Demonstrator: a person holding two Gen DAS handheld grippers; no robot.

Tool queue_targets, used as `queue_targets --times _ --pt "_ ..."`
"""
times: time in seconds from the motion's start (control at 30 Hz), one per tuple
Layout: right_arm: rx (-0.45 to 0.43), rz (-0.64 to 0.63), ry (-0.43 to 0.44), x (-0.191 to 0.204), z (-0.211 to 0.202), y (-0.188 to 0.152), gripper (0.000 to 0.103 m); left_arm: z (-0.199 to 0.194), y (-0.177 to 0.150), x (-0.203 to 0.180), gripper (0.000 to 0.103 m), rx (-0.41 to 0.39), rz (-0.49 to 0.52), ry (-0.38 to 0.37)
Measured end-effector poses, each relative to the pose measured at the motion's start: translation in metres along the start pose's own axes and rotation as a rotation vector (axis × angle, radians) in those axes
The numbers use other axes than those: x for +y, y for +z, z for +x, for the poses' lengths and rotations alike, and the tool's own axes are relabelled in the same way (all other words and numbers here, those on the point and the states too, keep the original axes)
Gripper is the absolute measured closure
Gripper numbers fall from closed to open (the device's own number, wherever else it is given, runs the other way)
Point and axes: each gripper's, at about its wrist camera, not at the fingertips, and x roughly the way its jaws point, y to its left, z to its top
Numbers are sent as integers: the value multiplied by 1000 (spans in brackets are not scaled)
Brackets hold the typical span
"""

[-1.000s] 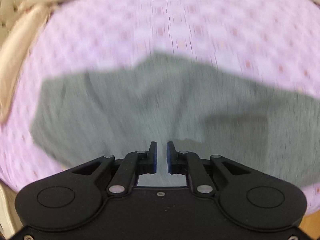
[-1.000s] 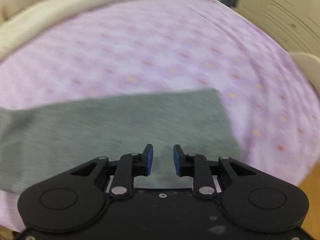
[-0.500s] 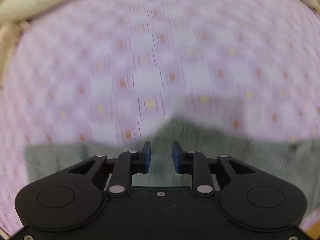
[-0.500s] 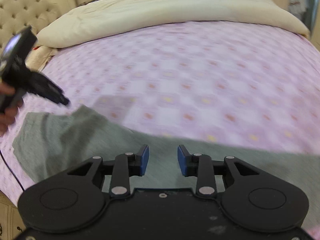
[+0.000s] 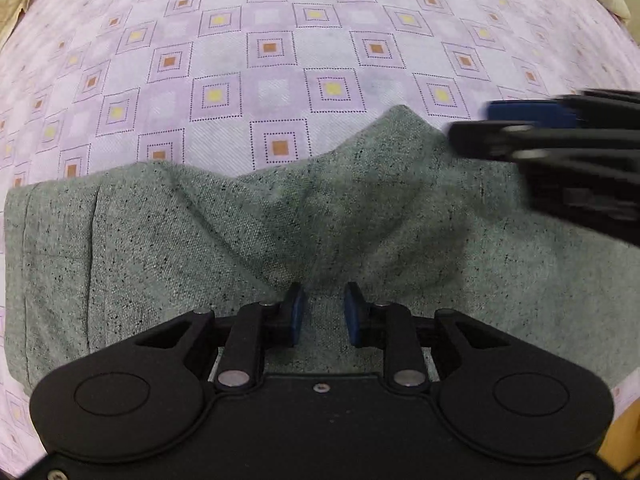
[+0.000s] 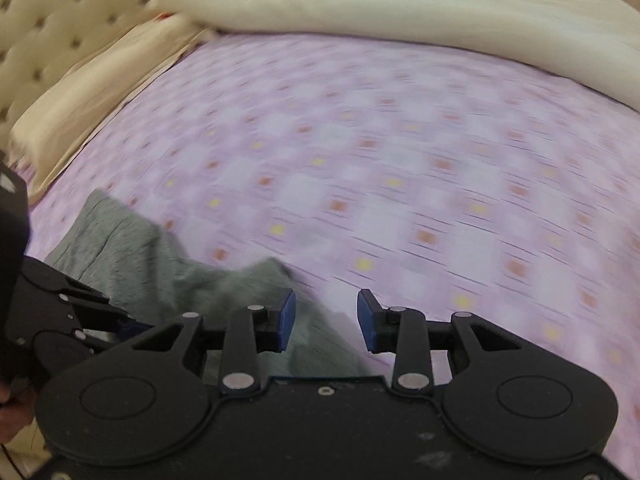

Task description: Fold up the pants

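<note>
Grey speckled cloth, the pants (image 5: 224, 240), lies flat along the near edge of the bed's sheet (image 5: 280, 60), its hemmed end toward the left and a peaked crotch corner (image 5: 404, 118) poking toward the middle of the bed. A second ago the left wrist view showed far more of the garment spread ahead of it; now that camera sits lower and nearer the near edge, and the right gripper (image 5: 520, 114) has swept in from the right side to hover just beside that peak. A second ago the right wrist view looked on a squared-off end of the cloth; now it faces the peak, with the beige duvet (image 6: 400, 8) at the far edge. My reading: one fold is laid down and both hands are regrouping for the next, probably tucking the peak in.

Left gripper (image 5: 322, 314): jaws moderately parted over the fabric, nothing pinched between them (wider than a second ago). In its own view the right gripper (image 6: 326, 316) is opening, roughly half spread, empty, with cloth below its left finger and bare sheet below its right.
</note>
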Motion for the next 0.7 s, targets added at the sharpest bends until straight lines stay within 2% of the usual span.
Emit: queue_targets --times 0.1,0.13,0.2,0.27,0.33,0.43,0.5,0.6,0.7 --pt "32 -35 33 11 18 1 67 -13 -2 10 70 2 0 -14" --pt "40 -44 56 13 17 1 67 -21 -2 16 70 -17 -20 -14" --pt "69 -65 117 18 14 0 79 -38 2 32 70 -72 -53 14" --pt "99 -101 163 31 14 -5 80 -50 5 50 70 -124 -84 58" --pt "98 -161 152 44 11 -9 80 -52 6 68 70 -131 -118 91" --pt "0 -167 31 48 0 -7 78 -40 -5 98 68 -67 -191 141" --pt "-20 -125 -12 41 2 2 59 -32 -20 106 64 -22 -212 159" --pt "4 -129 -13 33 13 10 61 -37 -34 100 64 -30 -196 166" --pt "81 -143 57 37 25 11 61 -32 -29 101 65 -30 -233 154"
